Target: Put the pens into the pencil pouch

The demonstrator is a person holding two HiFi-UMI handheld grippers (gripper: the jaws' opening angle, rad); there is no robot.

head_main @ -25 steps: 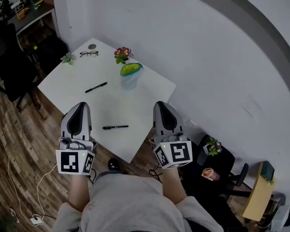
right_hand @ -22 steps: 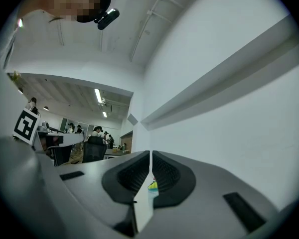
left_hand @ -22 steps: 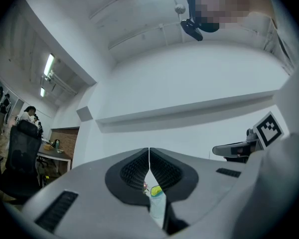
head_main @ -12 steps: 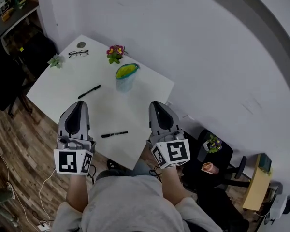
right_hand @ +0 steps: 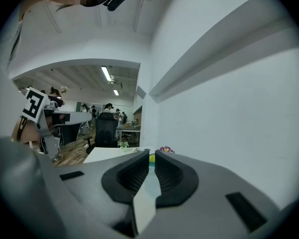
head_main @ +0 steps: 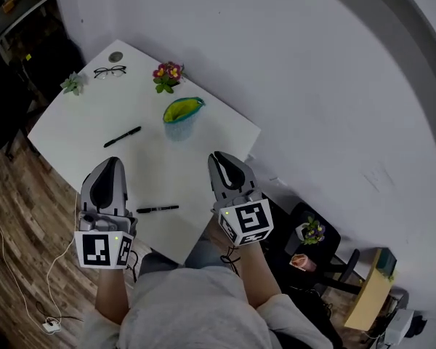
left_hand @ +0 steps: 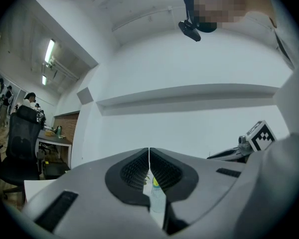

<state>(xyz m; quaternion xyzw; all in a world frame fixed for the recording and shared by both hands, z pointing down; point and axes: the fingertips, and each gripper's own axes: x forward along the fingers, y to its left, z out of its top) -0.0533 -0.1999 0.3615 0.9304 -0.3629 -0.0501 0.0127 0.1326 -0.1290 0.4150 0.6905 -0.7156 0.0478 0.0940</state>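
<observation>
Now, with left gripper (head_main: pixel 110 163) and right gripper (head_main: pixel 219 158) clenched empty, we need to open their fingers (left_hand: pixel 132 172) before straddling the nearer pen (head_main: pixel 158 209) crosswise.

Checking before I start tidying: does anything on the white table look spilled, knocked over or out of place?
Nothing stands out. The pencil pouch stands upright, the near pen and the far pen lie flat on the table, and the glasses and flower pot sit near the far edge. No spill or damage shows.

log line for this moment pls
stage: pre-grasp | left gripper: shut, empty | right gripper: shut, empty | near pen, far pen: loose on table | pouch: upright, beyond pens
</observation>
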